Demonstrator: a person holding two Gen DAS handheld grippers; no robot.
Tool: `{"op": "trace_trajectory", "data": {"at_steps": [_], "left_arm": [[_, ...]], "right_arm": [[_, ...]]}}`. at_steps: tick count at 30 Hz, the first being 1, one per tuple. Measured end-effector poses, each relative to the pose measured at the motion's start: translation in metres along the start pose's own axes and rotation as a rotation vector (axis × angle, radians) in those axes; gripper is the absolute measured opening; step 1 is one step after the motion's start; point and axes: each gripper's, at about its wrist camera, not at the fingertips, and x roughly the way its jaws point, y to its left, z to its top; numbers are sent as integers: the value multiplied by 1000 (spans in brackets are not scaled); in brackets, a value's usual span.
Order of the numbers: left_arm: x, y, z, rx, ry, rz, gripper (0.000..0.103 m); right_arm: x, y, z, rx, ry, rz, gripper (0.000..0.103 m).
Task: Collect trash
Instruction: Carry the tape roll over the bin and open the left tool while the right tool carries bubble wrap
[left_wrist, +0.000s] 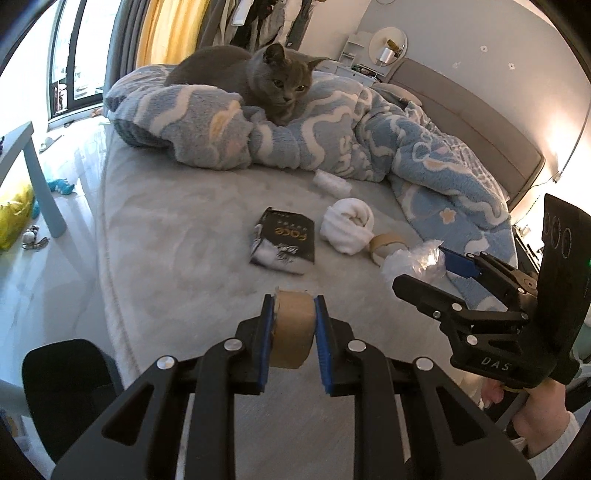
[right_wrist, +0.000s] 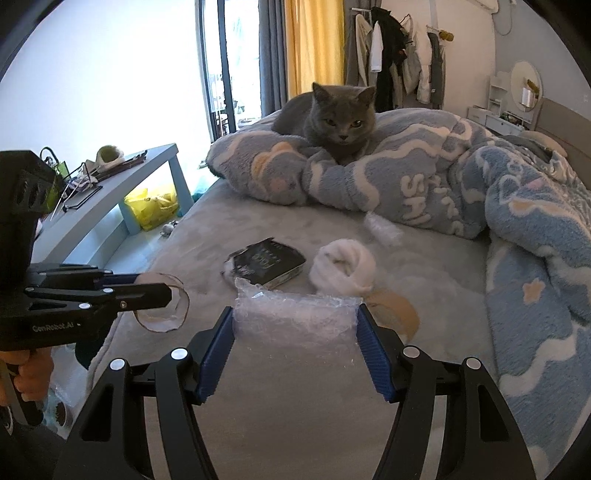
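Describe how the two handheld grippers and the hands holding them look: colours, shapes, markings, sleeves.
The left gripper and the right gripper are both matte black linkage frames with triangular cutouts, silver round rivets and ribbed blue pads on the fingers. The right one's body carries white "DAS" lettering; the left one's side reads "GenRobot.AI". The right hand is bare, with a white knit cuff.

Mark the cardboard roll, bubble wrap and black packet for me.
cardboard roll (left_wrist: 293, 325): left wrist view, its curved outer face.
bubble wrap (right_wrist: 295, 317): right wrist view, middle of the sheet.
black packet (left_wrist: 286, 236): left wrist view, its printed top face.
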Motion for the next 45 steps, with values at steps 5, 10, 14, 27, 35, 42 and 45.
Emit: {"op": "trace_trajectory", "data": {"at_steps": [5,10,14,27,35,42,45], "left_arm": [[-12,7,-7,15,-2,38,23],[-23,17,-15,32,6,90,23],[-31,29,-19,37,6,122,23],[-67,86,-29,-38,-15,199,23],[-81,124,-38,-70,-10,236,23],[-90,157,-48,-111,3,260,23],[-92,172,-52,-131,12,265,23]], "right_arm": [[3,14,-1,4,15,20,66],[4,31,2,-6,8,38,66],[7,48,7,-19,6,57,66],[25,108,23,-75,15,113,66],[40,146,34,-110,25,148,66],[52,179,40,-145,35,182,66],[56,189,41,-155,42,193,66]]}}
